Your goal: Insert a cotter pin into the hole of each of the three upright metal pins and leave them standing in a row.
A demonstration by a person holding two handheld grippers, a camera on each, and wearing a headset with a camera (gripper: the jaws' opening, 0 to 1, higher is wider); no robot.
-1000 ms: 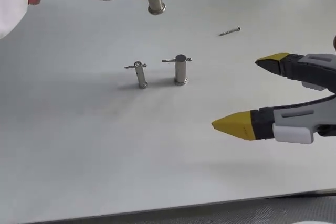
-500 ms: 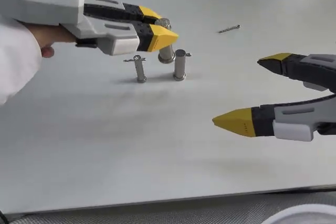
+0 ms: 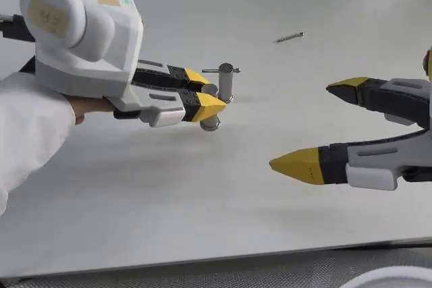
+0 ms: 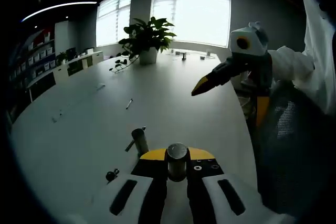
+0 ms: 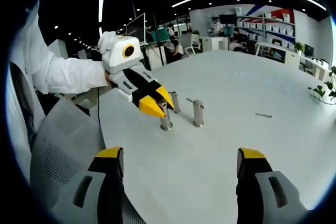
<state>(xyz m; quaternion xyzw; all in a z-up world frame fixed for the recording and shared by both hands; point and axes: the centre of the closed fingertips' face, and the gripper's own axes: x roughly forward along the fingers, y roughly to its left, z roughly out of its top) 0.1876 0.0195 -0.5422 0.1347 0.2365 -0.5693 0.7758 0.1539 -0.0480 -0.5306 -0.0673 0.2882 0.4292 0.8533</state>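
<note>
Ctr of head view: metal pin (image 3: 210, 123) upright on table (image 3: 202, 200), clamped betw. yellow tips of your left gripper (image 3: 212, 92). Just behind, upper ctr: second pin (image 3: 226, 84) w/ cotter (image 3: 210, 70) through its head. Upper right: loose cotter pin (image 3: 289, 36). Right edge: your right gripper (image 3: 302, 125), jaws wide apart, empty.

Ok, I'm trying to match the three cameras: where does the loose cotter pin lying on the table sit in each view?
Head view: the loose cotter pin lies upper right of centre.
Left gripper view: it is left of centre.
Right gripper view: it is right of centre, at mid-height.
Shared landmark: the upright pin with a cotter pin through its top.
</note>
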